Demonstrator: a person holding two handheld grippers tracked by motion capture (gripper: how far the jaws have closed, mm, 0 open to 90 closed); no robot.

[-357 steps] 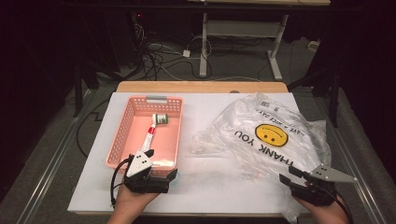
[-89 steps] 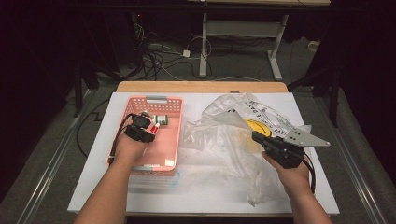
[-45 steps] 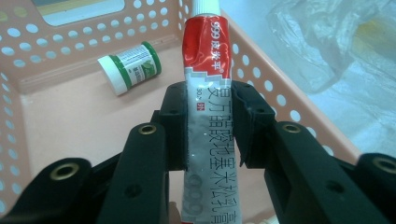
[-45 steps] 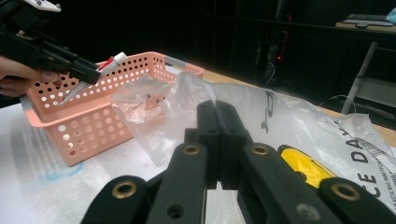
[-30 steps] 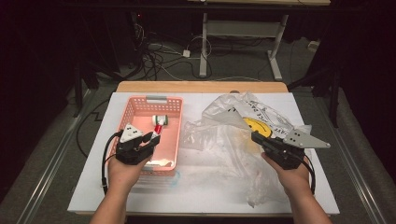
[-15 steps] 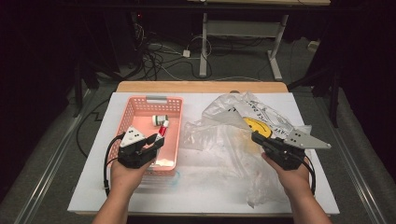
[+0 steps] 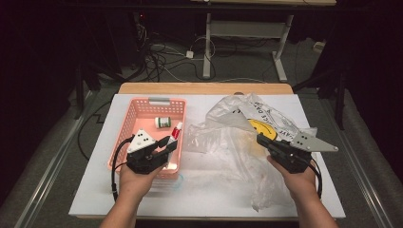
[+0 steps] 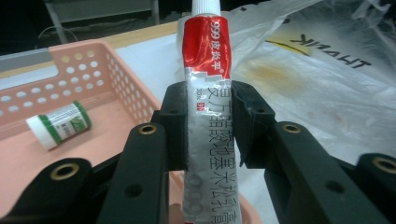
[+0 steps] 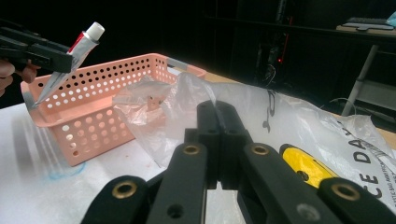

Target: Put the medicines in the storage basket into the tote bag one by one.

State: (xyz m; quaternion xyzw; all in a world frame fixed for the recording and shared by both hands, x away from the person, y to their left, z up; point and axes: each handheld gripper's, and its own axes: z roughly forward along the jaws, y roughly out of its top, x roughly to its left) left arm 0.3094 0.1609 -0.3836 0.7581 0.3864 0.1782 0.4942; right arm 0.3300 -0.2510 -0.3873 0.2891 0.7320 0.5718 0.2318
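Nearby, a small bottle lies in the pink basket, beside the plastic bag.

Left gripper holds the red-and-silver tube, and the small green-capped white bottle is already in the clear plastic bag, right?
Not quite. Left gripper does hold the red-and-silver tube, but the small green-capped white bottle lies in the pink perforated plastic basket, not the bag; the left gripper view shows it.

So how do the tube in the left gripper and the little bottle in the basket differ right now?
The tube is long, flat, red and silver with a white cap; the bottle is short, round, white with green bands. The tube is clamped in the left gripper, lifted above the pink basket; the bottle lies on its side on the basket floor, untouched. Both are small packages with printed labels.
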